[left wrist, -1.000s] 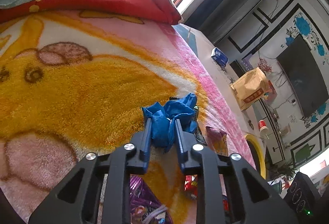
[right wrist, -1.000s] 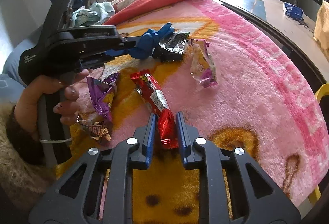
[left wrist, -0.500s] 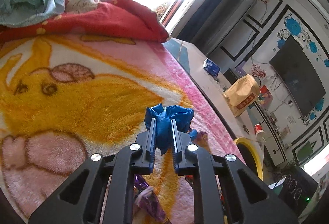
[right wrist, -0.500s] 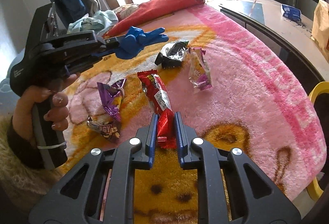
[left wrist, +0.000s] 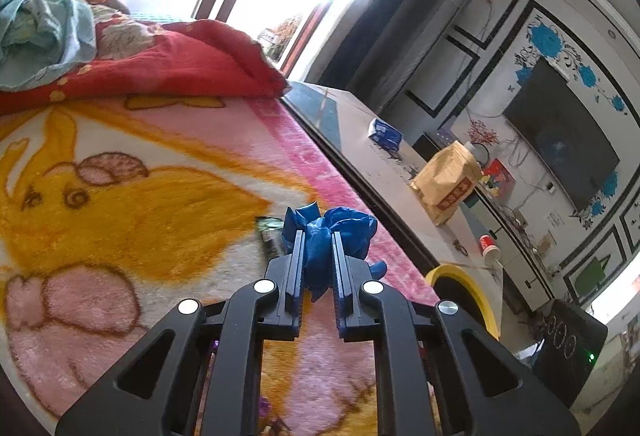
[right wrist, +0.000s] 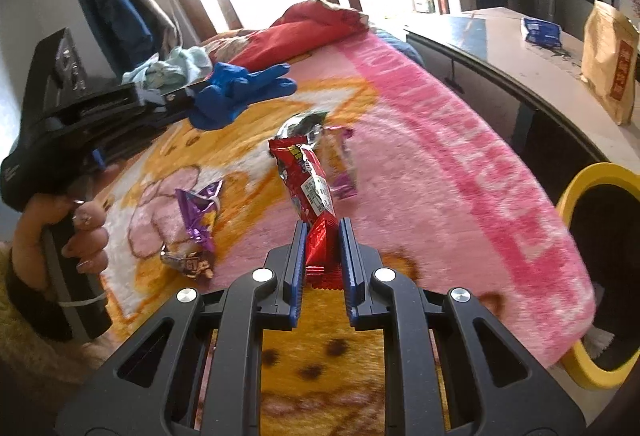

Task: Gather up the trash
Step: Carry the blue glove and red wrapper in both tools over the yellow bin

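Right tongs (right wrist: 323, 236): clamped on red snack wrapper (right wrist: 308, 176), raised above pink blanket (right wrist: 460, 172). Left tongs (right wrist: 200, 98): gripping blue glove (right wrist: 240, 92). Purple wrapper (right wrist: 196, 224), silver wrapper (right wrist: 300, 124) on blanket. Yellow-rimmed bin (right wrist: 576, 188) right.

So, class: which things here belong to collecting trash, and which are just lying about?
Job: blue glove in left gripper; red wrapper in right gripper; purple wrapper; silver wrapper; yellow bin.
Lying about: red quilt; paper bag; blue packet.

Blue glove (left wrist: 344, 232), red wrapper (right wrist: 310, 184)
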The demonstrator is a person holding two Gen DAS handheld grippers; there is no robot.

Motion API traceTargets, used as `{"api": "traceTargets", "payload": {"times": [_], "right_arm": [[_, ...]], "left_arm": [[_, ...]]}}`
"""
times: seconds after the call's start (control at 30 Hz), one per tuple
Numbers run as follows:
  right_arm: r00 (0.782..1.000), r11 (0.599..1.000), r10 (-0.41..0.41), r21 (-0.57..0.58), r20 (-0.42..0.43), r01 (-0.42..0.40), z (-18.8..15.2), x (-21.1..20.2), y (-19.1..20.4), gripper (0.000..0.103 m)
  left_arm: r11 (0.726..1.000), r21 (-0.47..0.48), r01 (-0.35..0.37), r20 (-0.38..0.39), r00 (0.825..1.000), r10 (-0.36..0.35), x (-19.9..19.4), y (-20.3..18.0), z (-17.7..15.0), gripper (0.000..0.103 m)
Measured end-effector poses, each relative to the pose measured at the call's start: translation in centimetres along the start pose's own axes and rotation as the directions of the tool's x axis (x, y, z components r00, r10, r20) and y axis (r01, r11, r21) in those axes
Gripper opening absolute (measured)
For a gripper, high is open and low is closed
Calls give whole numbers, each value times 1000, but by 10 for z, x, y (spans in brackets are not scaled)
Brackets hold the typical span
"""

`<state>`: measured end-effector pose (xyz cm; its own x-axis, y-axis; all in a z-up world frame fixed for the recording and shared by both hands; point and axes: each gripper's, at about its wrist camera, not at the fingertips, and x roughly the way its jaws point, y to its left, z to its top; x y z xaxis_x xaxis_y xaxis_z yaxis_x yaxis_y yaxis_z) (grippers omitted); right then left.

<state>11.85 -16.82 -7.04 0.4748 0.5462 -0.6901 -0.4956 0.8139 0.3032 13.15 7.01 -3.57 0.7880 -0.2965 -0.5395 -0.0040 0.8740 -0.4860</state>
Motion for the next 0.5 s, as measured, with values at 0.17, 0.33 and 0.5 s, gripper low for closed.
{"api": "traceTargets", "payload": {"times": [0.17,0.33,0.5], "right_arm": [[1000,999,-23,25,18,23,2,-9,-15,11],[998,997,-47,55,35,45,4,-18,-28,11],[997,994,-66,92,50,61,7,-25,-43,11]], "left_arm": [[999,30,26,-8,1000,-25,3,-17,-1,11],[997,56,46,-16,999,-45,5,-29,-3,11],[995,77,68,-23,997,-67,7,-40,-5,11]]}}
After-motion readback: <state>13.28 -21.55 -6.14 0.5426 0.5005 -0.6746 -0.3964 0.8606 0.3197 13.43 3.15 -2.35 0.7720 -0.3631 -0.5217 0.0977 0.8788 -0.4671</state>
